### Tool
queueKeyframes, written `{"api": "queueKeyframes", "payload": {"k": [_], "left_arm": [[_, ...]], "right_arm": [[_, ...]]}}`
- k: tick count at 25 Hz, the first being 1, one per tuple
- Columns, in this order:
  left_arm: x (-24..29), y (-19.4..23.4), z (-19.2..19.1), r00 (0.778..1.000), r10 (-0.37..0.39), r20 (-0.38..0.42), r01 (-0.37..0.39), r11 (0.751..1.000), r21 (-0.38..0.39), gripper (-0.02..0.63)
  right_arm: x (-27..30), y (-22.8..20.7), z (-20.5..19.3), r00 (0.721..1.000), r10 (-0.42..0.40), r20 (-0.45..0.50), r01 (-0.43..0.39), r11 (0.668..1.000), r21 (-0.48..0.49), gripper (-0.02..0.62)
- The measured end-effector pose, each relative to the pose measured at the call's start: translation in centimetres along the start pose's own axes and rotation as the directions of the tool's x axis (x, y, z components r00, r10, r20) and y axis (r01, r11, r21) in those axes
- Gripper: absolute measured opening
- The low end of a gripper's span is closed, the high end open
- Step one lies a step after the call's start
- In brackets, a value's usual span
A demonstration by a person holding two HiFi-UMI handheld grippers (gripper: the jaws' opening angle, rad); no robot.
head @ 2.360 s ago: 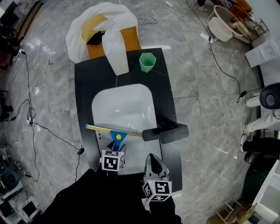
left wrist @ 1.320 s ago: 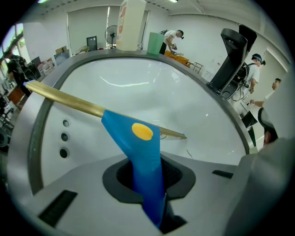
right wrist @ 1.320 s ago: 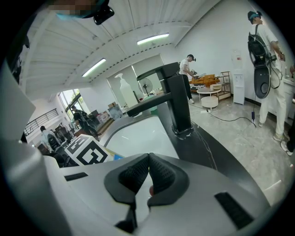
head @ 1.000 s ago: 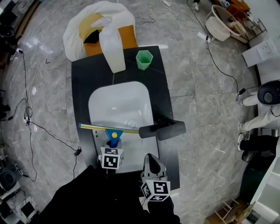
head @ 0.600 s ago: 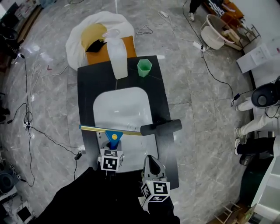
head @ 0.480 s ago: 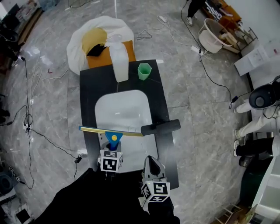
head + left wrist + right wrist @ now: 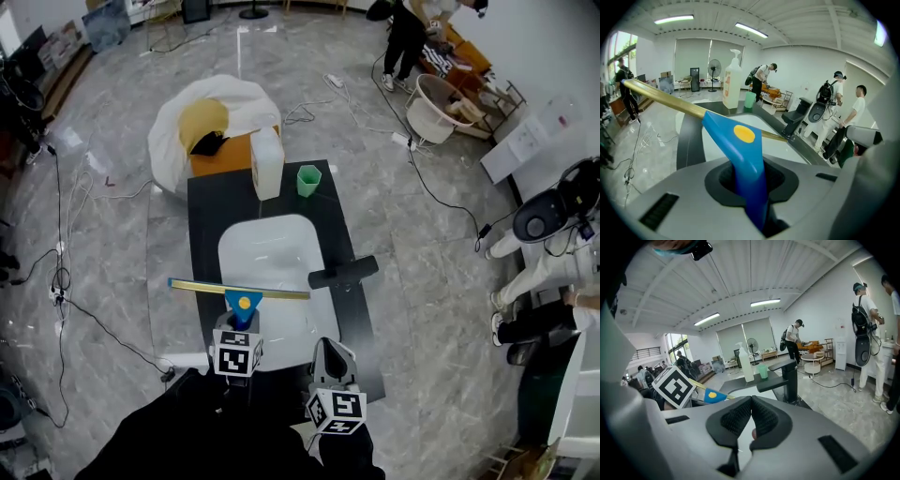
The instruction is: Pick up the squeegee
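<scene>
The squeegee [image 7: 243, 299] has a blue handle with a yellow dot and a long brass blade bar [image 7: 199, 285]. It hangs level over the near part of the white sink [image 7: 272, 258]. My left gripper [image 7: 241, 324] is shut on the blue handle from below. In the left gripper view the squeegee handle [image 7: 740, 147] rises from between the jaws of the left gripper [image 7: 751, 185], and the bar [image 7: 665, 95] runs off to the upper left. My right gripper [image 7: 330, 354] hovers to the right of it. In the right gripper view the right gripper [image 7: 750, 417] is shut with nothing in it.
The sink sits in a black counter [image 7: 208, 208] with a black faucet [image 7: 343, 272] on its right side. A white pump bottle [image 7: 267, 164] and a green cup [image 7: 308, 180] stand at the back. A white sack [image 7: 208, 117] and cables lie on the floor; people stand at the right.
Both grippers have risen, and the squeegee has gone up with the left one, higher above the sink. The counter looks smaller and farther below.
</scene>
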State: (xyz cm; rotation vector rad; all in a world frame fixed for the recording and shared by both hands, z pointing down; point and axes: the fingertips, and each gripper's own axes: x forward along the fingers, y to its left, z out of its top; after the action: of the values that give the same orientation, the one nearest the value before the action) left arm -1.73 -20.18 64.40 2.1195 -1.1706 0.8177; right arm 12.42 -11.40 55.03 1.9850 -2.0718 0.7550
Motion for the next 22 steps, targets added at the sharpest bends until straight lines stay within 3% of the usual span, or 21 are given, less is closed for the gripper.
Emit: {"api": "queueKeyframes", "payload": {"k": [9, 22], "left_arm": [[-9.6, -0.2, 1.7, 0.991, -0.048, 0.128, 0.042, 0.998, 0.049, 0.067], [-22.2, -1.9, 2.6, 0.946, -0.159, 0.284, 0.113, 0.979, 0.172, 0.067]], "right_arm": [[-6.2, 4.7, 1.6, 0.995, -0.027, 0.098, 0.029, 0.999, -0.015, 0.015], [-14.3, 9.0, 3.6, 0.966, -0.078, 0.246, 0.081, 0.997, -0.001, 0.015]]}}
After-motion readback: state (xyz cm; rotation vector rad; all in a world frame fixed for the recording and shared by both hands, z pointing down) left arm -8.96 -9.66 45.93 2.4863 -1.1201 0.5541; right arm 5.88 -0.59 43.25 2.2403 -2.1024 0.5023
